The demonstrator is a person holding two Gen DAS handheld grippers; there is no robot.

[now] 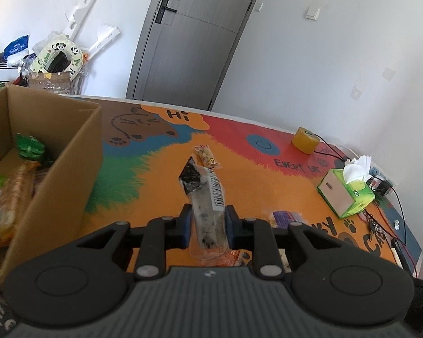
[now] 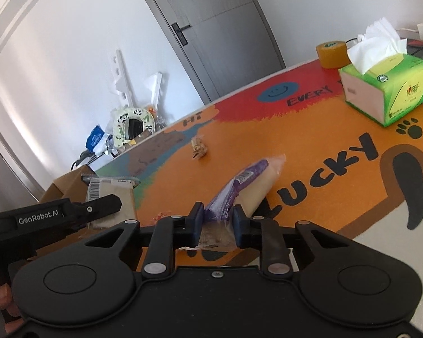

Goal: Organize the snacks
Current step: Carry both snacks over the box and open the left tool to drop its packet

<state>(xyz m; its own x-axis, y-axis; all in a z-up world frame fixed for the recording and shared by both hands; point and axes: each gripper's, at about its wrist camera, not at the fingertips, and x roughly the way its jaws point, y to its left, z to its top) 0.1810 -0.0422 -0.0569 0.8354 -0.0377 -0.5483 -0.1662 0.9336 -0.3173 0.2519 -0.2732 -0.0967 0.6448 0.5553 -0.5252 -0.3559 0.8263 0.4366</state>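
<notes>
I am gripping a long grey-and-black snack pack (image 1: 204, 197) in my left gripper (image 1: 207, 224), jaws pinched narrow on its lower end while the rest is sticking up toward the centre of the frame. My right gripper (image 2: 217, 222) is clamping a purple-and-cream snack pack (image 2: 245, 188) the same way. The cardboard box (image 1: 56, 163) is sitting at the left edge of the left view, already holding green and orange packets. One small yellow snack (image 2: 198, 148) is lying on the colourful table mat (image 2: 310, 146), mid-frame. Both packs are floppy and held only by an end — I am risking them sagging, catching the box wall, or slipping from the pads.
</notes>
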